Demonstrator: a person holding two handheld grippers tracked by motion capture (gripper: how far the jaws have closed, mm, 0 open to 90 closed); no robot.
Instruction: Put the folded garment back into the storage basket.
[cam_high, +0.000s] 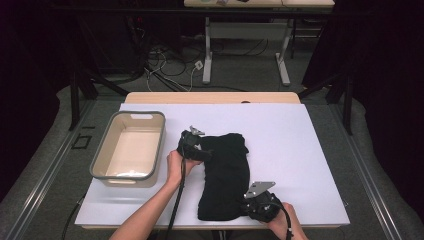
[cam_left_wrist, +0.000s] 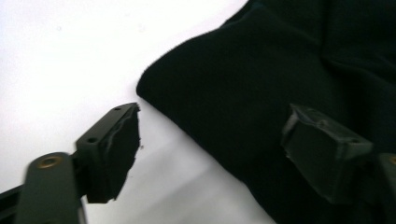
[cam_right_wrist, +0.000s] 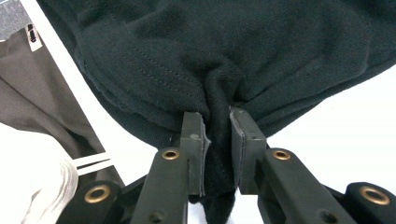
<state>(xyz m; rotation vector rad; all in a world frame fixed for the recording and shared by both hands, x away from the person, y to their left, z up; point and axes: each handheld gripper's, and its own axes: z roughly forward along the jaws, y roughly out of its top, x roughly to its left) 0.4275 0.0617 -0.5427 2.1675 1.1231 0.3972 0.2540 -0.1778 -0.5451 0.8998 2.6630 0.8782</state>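
A black garment (cam_high: 227, 170) lies folded lengthwise in the middle of the white table top (cam_high: 300, 150). My left gripper (cam_high: 200, 150) is at its far left corner. In the left gripper view the jaws stand wide apart (cam_left_wrist: 212, 126), one pad (cam_left_wrist: 114, 149) over bare table and the other over the garment (cam_left_wrist: 261, 93), and neither presses on it. My right gripper (cam_high: 247, 205) is at the near right corner by the table's front edge. Its jaws (cam_right_wrist: 217, 126) are shut on a bunched fold of the garment (cam_right_wrist: 233, 46).
A beige bin with a grey rim (cam_high: 107, 145) stands on the left side of the table, close to my left hand. Beyond the far edge are floor cables (cam_high: 170, 65) and the legs of another table (cam_high: 207, 55).
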